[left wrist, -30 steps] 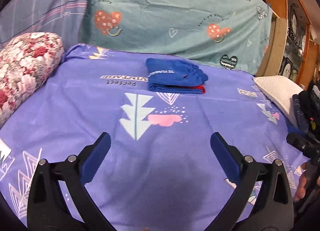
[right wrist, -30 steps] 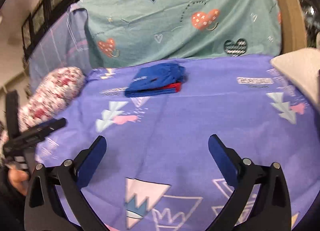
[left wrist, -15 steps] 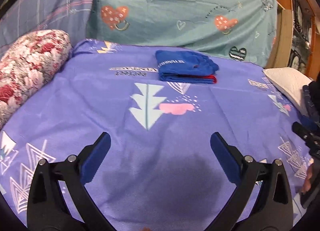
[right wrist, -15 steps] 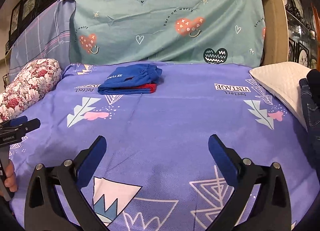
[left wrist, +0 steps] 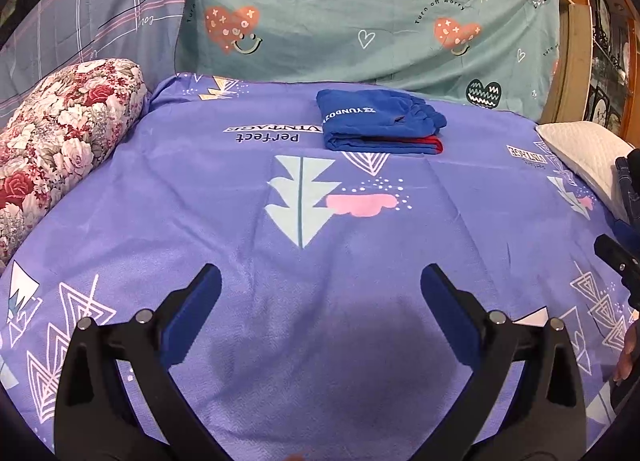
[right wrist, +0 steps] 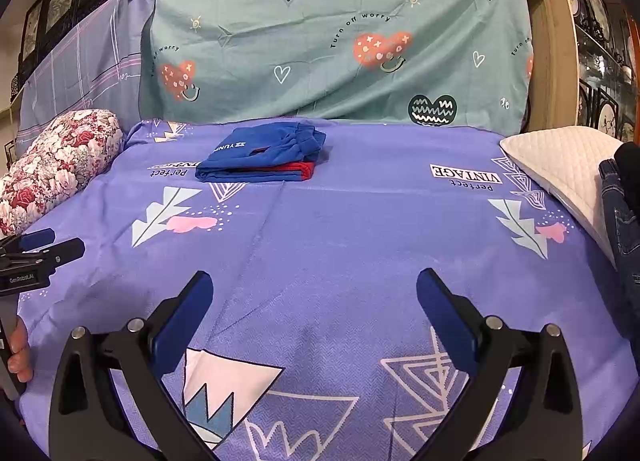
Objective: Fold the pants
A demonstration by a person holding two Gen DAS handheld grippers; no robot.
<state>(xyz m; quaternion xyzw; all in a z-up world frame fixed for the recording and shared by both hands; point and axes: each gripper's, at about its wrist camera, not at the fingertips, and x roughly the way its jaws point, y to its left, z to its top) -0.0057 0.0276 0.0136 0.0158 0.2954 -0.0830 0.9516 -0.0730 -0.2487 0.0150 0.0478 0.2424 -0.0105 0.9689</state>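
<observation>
The left tool (left wrist: pixel 320 285), a black two-finger clamp with blue pads, hangs over the near part of the purple printed bedsheet (left wrist: pixel 240 197) with its fingers spread wide and nothing between them. The right tool (right wrist: pixel 314 291), of the same build, is likewise spread wide and empty above the sheet.

The folded blue pants with a red layer showing at one edge (left wrist: pixel 380 125) lie flat on the sheet, well beyond both tools, towards the teal heart-patterned cloth (left wrist: pixel 360 21) that hangs behind the bed. White lettering runs along the top fold of the pants. In the right wrist view the pants (right wrist: pixel 260 157) sit beyond and to the left of the tool.

A red-and-white floral bolster pillow (left wrist: pixel 60 133) rests to the left of the pants at the sheet's edge. A white quilted pillow (right wrist: pixel 560 169) lies to the right of the pants, with dark blue denim (right wrist: pixel 620 213) on its near end. Printed words "Perfect VINTAGE" (left wrist: pixel 272 133) lie on the sheet just left of the pants.
</observation>
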